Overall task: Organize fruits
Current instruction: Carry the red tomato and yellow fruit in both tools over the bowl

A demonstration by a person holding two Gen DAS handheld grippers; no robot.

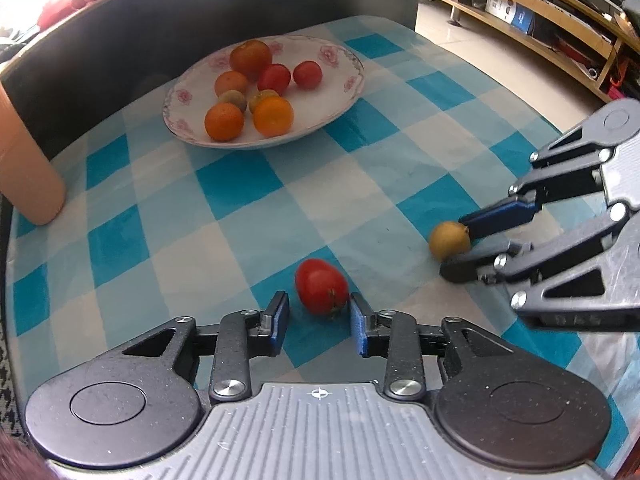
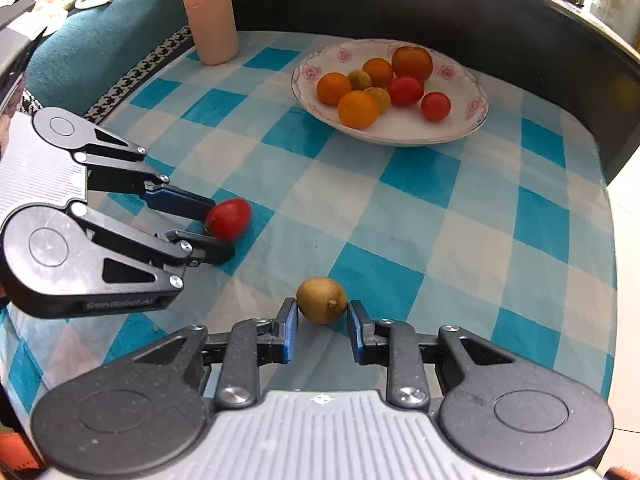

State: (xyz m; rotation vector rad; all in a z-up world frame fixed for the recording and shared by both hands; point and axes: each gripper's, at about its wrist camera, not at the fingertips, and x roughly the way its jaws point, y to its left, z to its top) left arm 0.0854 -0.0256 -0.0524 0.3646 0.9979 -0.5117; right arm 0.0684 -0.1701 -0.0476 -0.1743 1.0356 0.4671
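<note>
**Two fruits bracketed, neither gripped**

Left gripper (image 1: pixel 319 307) low over the tabletop (image 1: pixel 224 208), jaws apart. Red tomato (image 1: pixel 321 287) lying on the checked cloth between the fingertips and slightly ahead of them — right finger at or almost at the skin, a gap on the left side. Same pairing seen from the right wrist view: tomato (image 2: pixel 228 218) at the tips of the left gripper (image 2: pixel 218 226).

Right gripper (image 2: pixel 322 312) likewise spread, low over the cloth. Small brown-green fruit (image 2: pixel 322 300) resting between the tips, narrow gaps on both sides; contact cannot be confirmed. Seen from the left wrist view as well: fruit (image 1: pixel 449 240) at the tips of the right gripper (image 1: pixel 460 245).

Plate (image 1: pixel 340 98) further back on the tabletop, well apart from both grippers — holding oranges, red tomatoes and small greenish fruits. Peach cylinder (image 2: pixel 208 12) upright at the cloth's far edge.
</note>
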